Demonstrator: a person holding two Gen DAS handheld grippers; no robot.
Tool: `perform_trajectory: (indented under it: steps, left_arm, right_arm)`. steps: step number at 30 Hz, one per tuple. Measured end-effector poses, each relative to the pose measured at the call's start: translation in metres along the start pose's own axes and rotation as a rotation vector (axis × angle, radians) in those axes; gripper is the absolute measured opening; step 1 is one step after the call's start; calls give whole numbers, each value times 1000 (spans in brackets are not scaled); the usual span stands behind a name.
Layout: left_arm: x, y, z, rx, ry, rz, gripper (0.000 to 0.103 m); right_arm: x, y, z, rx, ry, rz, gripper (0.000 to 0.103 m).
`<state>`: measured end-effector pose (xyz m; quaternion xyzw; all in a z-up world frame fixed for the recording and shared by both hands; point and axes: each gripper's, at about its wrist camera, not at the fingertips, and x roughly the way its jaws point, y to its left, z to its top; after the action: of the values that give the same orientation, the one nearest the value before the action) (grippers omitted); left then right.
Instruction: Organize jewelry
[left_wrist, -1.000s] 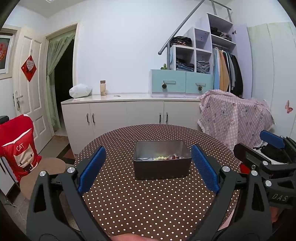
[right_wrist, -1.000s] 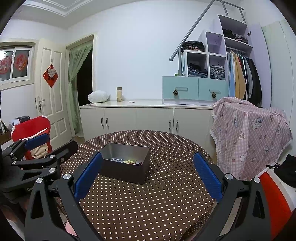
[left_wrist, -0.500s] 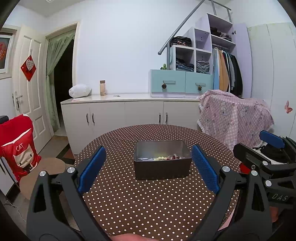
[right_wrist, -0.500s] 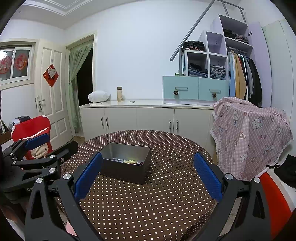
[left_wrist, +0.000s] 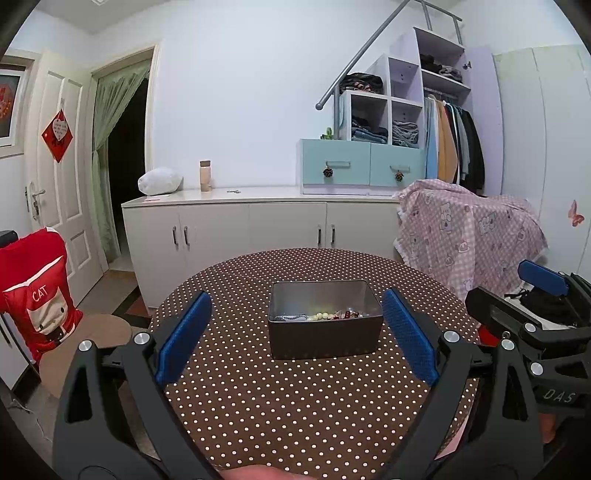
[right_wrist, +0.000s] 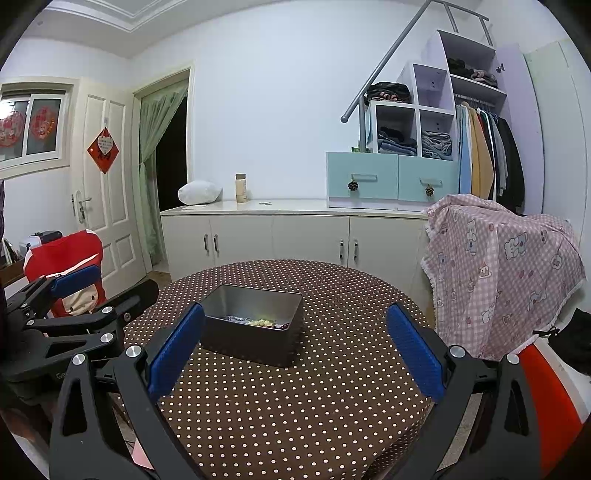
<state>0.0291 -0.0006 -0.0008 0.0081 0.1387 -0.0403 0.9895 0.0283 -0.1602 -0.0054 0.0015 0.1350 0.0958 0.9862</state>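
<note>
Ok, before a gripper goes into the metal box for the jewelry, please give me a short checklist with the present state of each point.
1. Left gripper open and empty: ok.
2. Right gripper open and empty: ok.
3. Metal box open at the top, no lid: ok.
4. Jewelry visible inside the box: ok; beads and a chain lie along the near wall.
5. Pieces free of tangles: cannot tell, too small.
6. Dotted tablecloth bare in front of the box for laying pieces out: ok.
</note>
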Motion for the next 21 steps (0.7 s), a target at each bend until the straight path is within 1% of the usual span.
perform_trajectory:
  steps: [21]
  left_arm:
    - [0,-4,3,2,5,3,92]
  right_arm:
    - [-2,1,1,0,-2,-5,95]
